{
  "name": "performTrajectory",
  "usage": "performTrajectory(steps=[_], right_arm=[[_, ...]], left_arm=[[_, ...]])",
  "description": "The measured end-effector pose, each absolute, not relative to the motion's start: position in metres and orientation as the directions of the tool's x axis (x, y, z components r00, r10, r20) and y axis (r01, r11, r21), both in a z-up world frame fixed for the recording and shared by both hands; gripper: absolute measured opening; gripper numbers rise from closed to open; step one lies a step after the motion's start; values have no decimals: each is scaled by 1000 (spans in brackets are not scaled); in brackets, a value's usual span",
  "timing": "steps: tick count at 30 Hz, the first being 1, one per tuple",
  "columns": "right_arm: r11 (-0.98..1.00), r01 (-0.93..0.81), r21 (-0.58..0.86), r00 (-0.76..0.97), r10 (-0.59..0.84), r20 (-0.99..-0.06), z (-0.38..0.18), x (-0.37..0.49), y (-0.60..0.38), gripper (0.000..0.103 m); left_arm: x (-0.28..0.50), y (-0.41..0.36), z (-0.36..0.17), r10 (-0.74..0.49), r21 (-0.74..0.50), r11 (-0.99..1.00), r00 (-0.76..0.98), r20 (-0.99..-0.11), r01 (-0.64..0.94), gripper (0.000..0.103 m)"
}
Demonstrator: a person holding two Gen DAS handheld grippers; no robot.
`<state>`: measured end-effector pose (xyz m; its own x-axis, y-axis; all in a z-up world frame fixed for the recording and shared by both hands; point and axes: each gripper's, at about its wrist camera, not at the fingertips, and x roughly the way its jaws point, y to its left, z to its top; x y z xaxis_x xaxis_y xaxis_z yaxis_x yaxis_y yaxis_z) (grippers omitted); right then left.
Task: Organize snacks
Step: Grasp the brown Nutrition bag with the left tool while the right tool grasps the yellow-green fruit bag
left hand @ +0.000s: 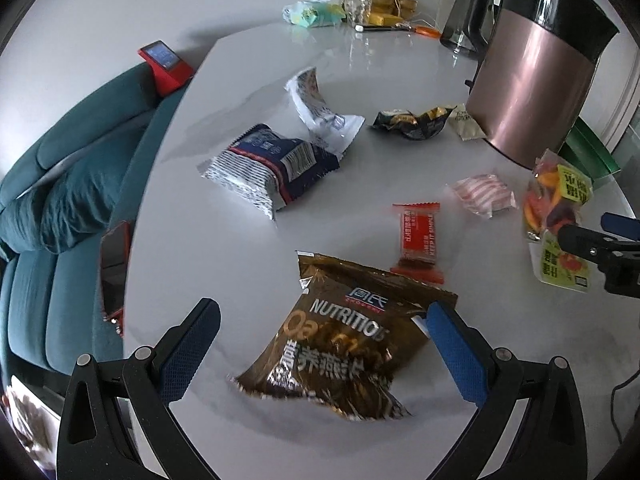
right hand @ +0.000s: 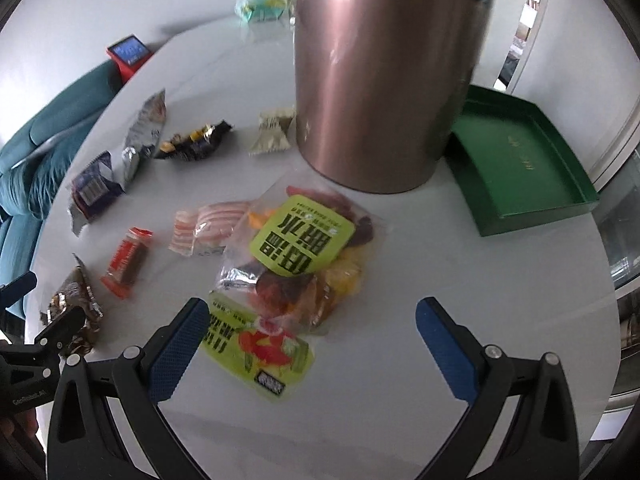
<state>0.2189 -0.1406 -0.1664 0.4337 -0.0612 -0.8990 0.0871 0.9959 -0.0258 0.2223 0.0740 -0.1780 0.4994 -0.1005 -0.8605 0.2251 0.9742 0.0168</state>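
Snacks lie all over the white table (left hand: pixel 224 264), and the green tray (right hand: pixel 532 216) at the right side holds nothing that I can see, so in my judgement the sorting has hardly begun.

Nearest to the left gripper (left hand: pixel 322 344) is the brown oat bag (left hand: pixel 344 344). The jaws stand wide open around it; the right pad seems to touch the bag's edge, but nothing is gripped. The right gripper (right hand: pixel 312 344) is also wide open, with the lower end of the fruit bag (right hand: pixel 296 264) between its fingers, not pinched.

A little farther lie the red bar (left hand: pixel 418 238) and the pink striped packet (left hand: pixel 482 196), apart from each other. Beyond them are the blue-silver bag (left hand: pixel 268 168), the white wrapper (left hand: pixel 320 112), the black-gold wrapper (left hand: pixel 412 120) and a small beige sachet (right hand: pixel 274 130) just beside the copper kettle (right hand: pixel 384 80).

At the far edge stand a teal packet (left hand: pixel 312 14), a glass and gold tins, which may not belong to the task.

All the snacks are left to move, probably into the tray.
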Motion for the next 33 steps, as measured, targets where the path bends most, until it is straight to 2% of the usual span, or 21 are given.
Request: performTrajectory(steps=[13,15,20,28,32,33], right_arm=[[991,132,-24,390,-75,-918,-186,243,-132,103],[992,125,-23,393,-70,-917,-186,244,-129,103],[993,117,-36,406,-81,-910,-186,240,-125,103],[994,84,-75,409,-103,-907,-190,233,-121,103],[995,85,-50,386,-79,-919,-201,234,-121,103],[995,93,-25,392,-60,-918,-203,232,-124,99]], left_arm=[[234,73,-193,-130,-4,965,463,-877,263,102],[236,75,-192,-147,-24,964,454,-879,266,97],[238,75,-188,-189,-60,954,433,-881,294,75],[232,77,-188,-227,-92,946,431,-873,311,62],[224,77,-190,-231,-88,944,450,-863,318,60],[223,78,-190,-234,-89,943,451,-861,319,59]])
